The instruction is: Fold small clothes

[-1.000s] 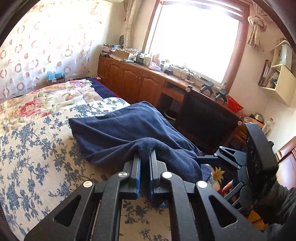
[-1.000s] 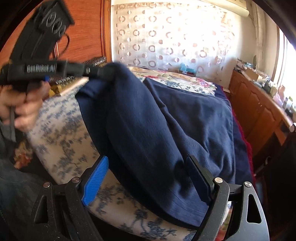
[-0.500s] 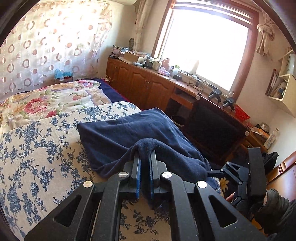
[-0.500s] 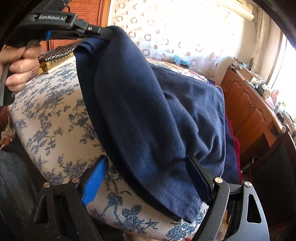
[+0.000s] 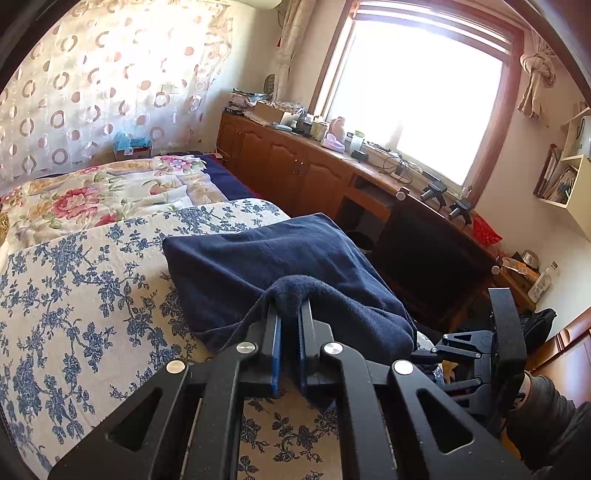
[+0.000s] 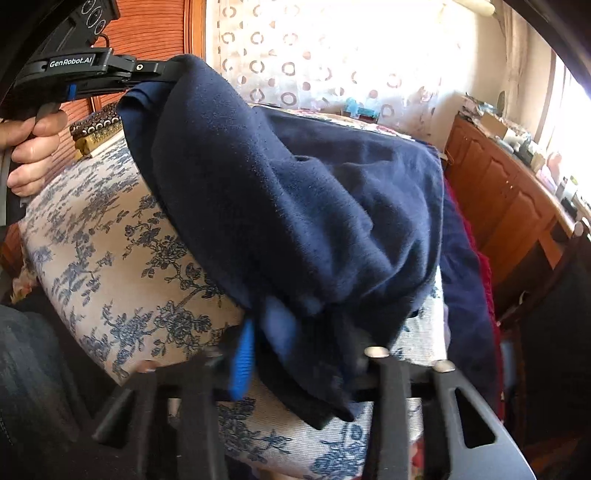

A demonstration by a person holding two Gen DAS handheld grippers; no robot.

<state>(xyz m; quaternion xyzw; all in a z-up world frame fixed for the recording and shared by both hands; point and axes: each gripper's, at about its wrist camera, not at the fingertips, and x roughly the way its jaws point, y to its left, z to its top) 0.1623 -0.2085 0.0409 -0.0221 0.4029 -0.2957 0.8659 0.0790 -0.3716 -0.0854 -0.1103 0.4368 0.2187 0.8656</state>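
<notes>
A dark navy garment lies on the blue-flowered bedspread near the bed's corner. My left gripper is shut on a bunched edge of it and holds that edge lifted. In the right wrist view the garment hangs from the left gripper at the upper left down into my right gripper. The right jaws have drawn in around its lower edge, motion-blurred, with cloth between the blue pad and the other finger. The right gripper also shows in the left wrist view, partly behind the cloth.
A wooden cabinet run with clutter stands under the window. A dark chair stands beside the bed. A flowered quilt lies further up the bed. A wooden headboard and a patterned pillow are at the left.
The right jaws have gone from wide open to closed in on the garment's lower edge. The left gripper has lifted its edge higher, bunching the cloth between the two grippers.
</notes>
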